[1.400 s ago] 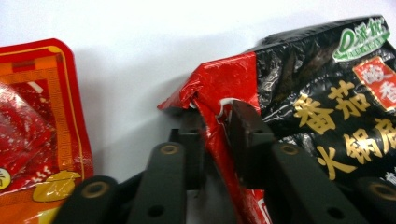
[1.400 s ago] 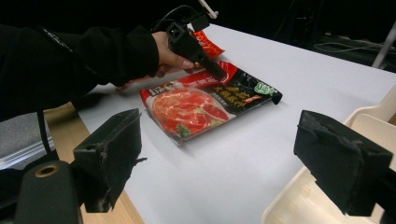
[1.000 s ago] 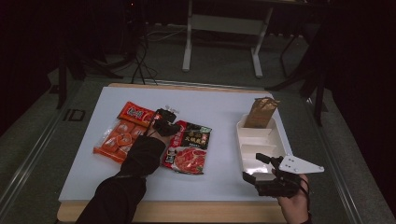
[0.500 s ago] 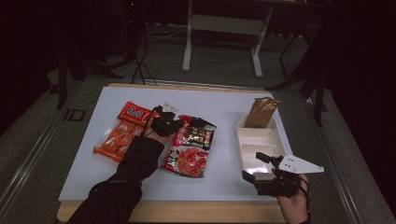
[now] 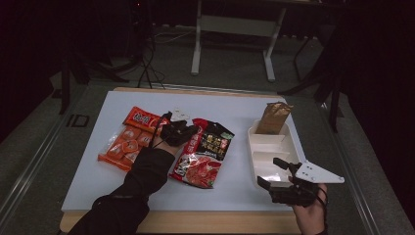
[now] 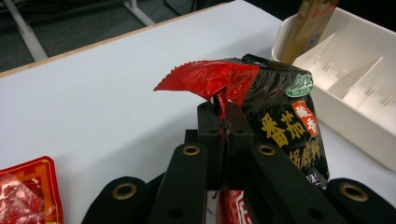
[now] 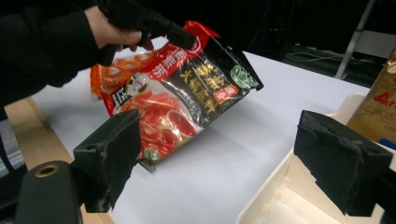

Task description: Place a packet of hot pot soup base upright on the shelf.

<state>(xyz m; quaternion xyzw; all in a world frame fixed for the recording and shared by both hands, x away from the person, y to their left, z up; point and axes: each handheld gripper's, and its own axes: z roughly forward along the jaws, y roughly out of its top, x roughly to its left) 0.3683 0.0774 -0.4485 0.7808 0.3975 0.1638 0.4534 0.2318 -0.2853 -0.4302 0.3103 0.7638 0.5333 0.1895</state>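
From above, my left gripper has raised the red-and-black packet off the table. Its own view shows jaws clenched on the packet's top edge. My right gripper waits, jaws apart, beside the tray.

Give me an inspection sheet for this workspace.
Surface: white table top on a wooden table.
Job's things: red-and-black sauce pouch, top edge lifted, bottom edge on the table; white divided tray to its right.
Clutter: orange snack pack; brown paper bag standing in the tray's far compartment.
Grippers: left gripper shut on the pouch's top corner; right gripper open beside the tray's near end.
Cables: dark cables on the floor.
Surroundings: grey stand legs beyond the table.
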